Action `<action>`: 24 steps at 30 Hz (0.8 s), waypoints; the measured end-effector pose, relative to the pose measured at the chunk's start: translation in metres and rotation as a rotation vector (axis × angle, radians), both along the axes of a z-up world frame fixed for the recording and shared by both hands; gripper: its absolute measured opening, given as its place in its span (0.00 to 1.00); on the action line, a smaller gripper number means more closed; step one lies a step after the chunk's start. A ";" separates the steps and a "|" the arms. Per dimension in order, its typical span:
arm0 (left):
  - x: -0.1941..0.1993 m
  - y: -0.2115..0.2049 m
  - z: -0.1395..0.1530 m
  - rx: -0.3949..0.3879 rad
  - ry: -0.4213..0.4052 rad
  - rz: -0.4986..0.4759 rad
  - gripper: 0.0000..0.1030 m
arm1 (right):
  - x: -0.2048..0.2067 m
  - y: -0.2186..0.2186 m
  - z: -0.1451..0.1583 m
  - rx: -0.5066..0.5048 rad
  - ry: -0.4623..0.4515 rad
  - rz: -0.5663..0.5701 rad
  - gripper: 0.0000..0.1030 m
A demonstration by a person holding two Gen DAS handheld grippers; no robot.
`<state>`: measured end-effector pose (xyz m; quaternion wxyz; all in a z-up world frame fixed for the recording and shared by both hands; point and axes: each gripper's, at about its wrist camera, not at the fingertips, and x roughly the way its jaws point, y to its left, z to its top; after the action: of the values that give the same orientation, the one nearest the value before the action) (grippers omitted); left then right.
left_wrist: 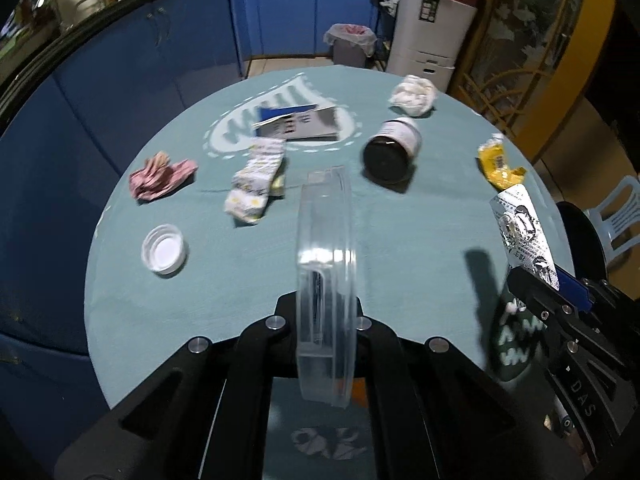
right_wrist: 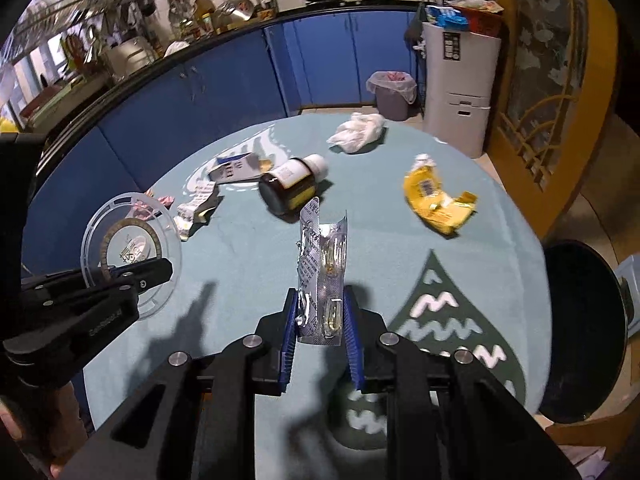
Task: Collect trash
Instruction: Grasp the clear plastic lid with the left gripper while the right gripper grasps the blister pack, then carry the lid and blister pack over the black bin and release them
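Note:
My left gripper (left_wrist: 324, 312) is shut on a clear round plastic lid (left_wrist: 326, 280), held edge-on above the teal table (left_wrist: 240, 280). From the right wrist view the lid (right_wrist: 128, 240) shows as a disc in the left gripper (right_wrist: 152, 272). My right gripper (right_wrist: 320, 312) is shut on a silver blister pack (right_wrist: 324, 276), which stands upright between the blue pads. That pack (left_wrist: 520, 224) and the right gripper (left_wrist: 536, 292) also show at the right edge of the left wrist view. A lined trash bin (left_wrist: 350, 44) (right_wrist: 392, 94) stands on the floor beyond the table.
On the table lie a brown jar (left_wrist: 394, 146) on its side, a white tissue wad (left_wrist: 414, 94), a yellow wrapper (left_wrist: 498, 162), a crumpled pink wrapper (left_wrist: 160, 176), a white cap (left_wrist: 165, 254), a crushed carton (left_wrist: 256, 184) and a blue-white box (left_wrist: 300, 122). A black stool (right_wrist: 580, 332) stands at the right.

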<state>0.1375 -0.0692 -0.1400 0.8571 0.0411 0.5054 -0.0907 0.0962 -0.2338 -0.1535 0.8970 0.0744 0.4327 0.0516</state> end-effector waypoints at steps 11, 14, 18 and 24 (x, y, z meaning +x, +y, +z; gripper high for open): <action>0.001 -0.082 0.008 0.027 -0.015 -0.132 0.03 | -0.020 -0.067 0.002 0.049 -0.024 -0.126 0.21; 0.002 -0.110 0.009 0.030 -0.013 -0.177 0.03 | -0.027 -0.090 0.000 0.062 -0.027 -0.172 0.21; 0.000 -0.152 0.011 0.037 -0.018 -0.247 0.03 | -0.037 -0.123 -0.004 0.078 -0.025 -0.240 0.21; -0.003 -0.217 0.014 0.041 -0.024 -0.344 0.03 | -0.049 -0.172 -0.011 0.106 -0.019 -0.341 0.21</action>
<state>0.1343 -0.2863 -0.1257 0.8340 0.1455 0.4821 -0.2254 0.0475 -0.4061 -0.1642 0.8916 0.1934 0.4020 -0.0778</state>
